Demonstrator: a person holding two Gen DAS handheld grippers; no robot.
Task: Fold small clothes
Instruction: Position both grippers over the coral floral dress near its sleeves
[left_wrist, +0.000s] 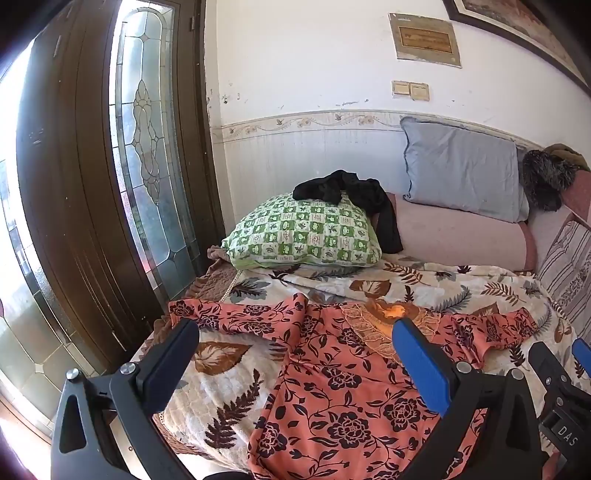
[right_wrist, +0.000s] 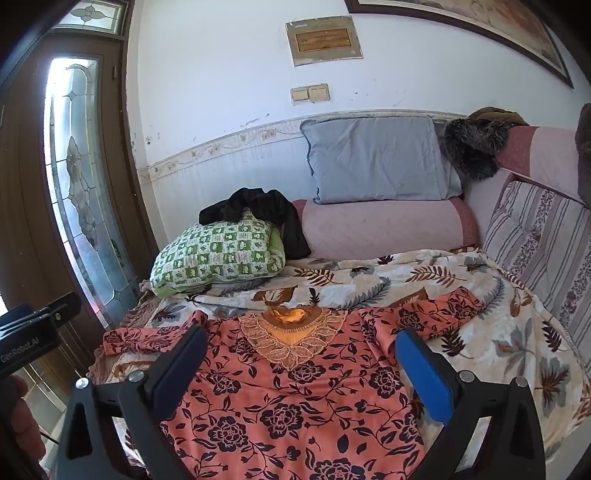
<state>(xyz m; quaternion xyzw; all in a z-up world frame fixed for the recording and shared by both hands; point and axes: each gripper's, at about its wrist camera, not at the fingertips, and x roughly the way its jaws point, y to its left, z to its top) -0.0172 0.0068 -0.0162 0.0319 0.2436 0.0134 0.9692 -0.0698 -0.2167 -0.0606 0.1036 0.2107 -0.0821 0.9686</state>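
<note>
The salmon-orange floral-print top with an embroidered collar (right_wrist: 280, 398) lay spread flat on the leaf-patterned bedspread (right_wrist: 461, 280), sleeves out to both sides. You had your left gripper (left_wrist: 295, 354) and right gripper (right_wrist: 301, 363) hovering over it, jaws wide apart, holding nothing. Behind sat the green checked pillow (right_wrist: 218, 254).

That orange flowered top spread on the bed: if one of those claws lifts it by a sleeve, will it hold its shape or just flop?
The orange flowered top would most likely flop: it already lies in soft wrinkles, and its sleeve is bunched. It looks thin, so probably light. The embroidered neckline may hang a little stiffer. Pushed, it would likely bunch up on the leaf-print blanket rather than slide.
</note>
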